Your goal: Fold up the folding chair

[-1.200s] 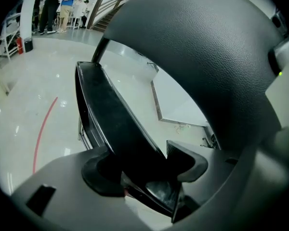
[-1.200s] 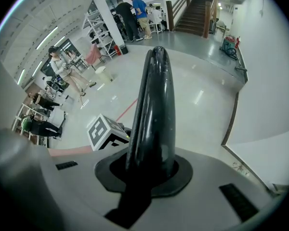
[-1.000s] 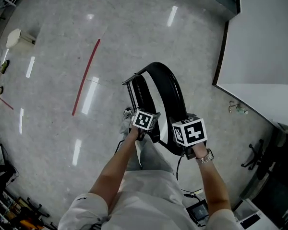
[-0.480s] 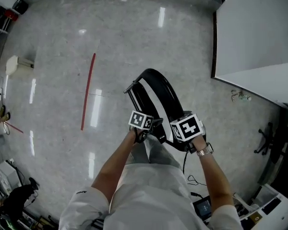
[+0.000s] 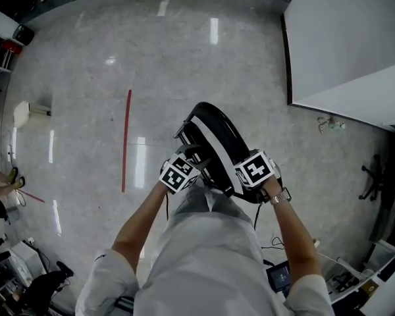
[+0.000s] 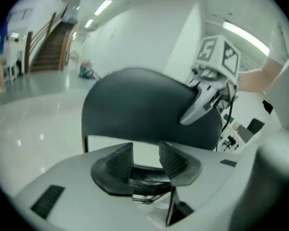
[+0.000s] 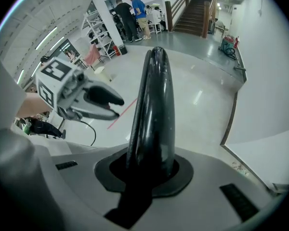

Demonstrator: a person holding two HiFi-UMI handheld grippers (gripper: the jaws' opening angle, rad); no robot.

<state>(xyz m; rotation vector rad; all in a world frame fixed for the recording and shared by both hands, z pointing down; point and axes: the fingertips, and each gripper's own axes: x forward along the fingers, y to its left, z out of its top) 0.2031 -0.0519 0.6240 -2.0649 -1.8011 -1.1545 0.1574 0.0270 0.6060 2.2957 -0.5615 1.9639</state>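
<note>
Two grippers meet at the black chair standing on the floor in the head view. Left gripper view: the left gripper is released, its jaws apart with nothing between them after just closing partway. Right gripper view: the right gripper is clenched on the chair's top edge.

Bright overhead lighting glares off the floor (fisheye-warped edges).

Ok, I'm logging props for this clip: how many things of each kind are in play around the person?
folding chair: 1
hand-held gripper: 2, the left hand-held gripper and the right hand-held gripper
red floor line: 1
wristwatch: 1
Total: 5
</note>
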